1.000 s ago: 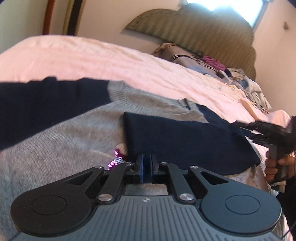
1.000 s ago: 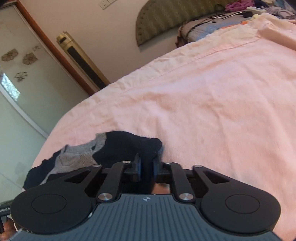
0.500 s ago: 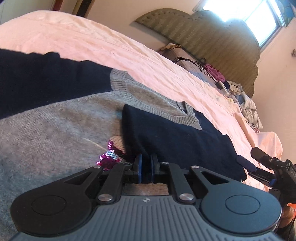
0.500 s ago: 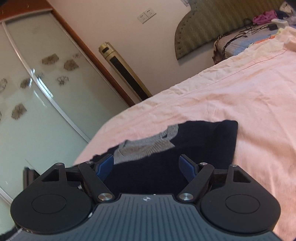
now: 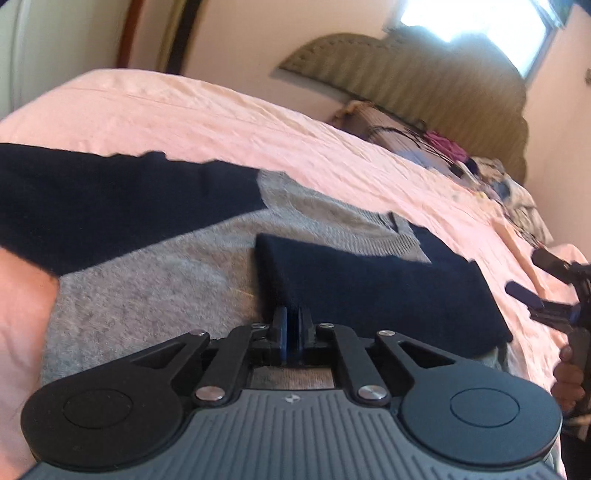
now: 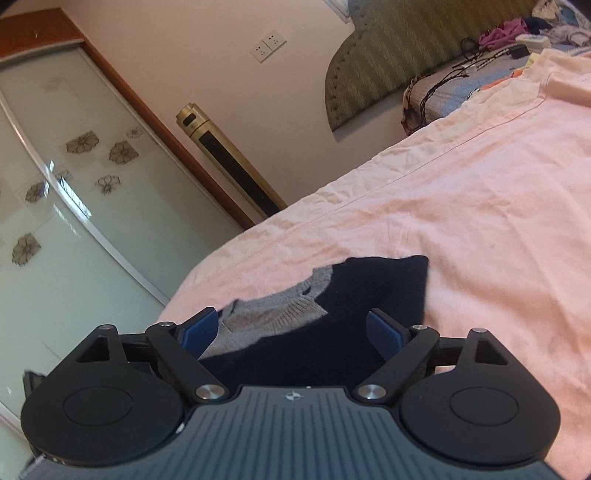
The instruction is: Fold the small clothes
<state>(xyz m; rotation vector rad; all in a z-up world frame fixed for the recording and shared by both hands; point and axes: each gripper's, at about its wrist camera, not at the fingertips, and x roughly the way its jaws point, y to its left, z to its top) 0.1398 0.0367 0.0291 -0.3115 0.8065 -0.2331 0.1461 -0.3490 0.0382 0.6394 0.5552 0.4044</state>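
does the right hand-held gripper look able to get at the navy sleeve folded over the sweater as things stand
Probably yes. The right hand-held gripper has its jaws opening, pads clear of the cloth, and the folded navy sleeve lies right ahead on the pink sheet with nothing between.

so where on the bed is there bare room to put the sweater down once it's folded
Bare pink sheet runs wide between the sweater and the headboard end. It's crowded up there: cables and loose clothes on the pillow area. The near edge is taken by the sweater and both tools.
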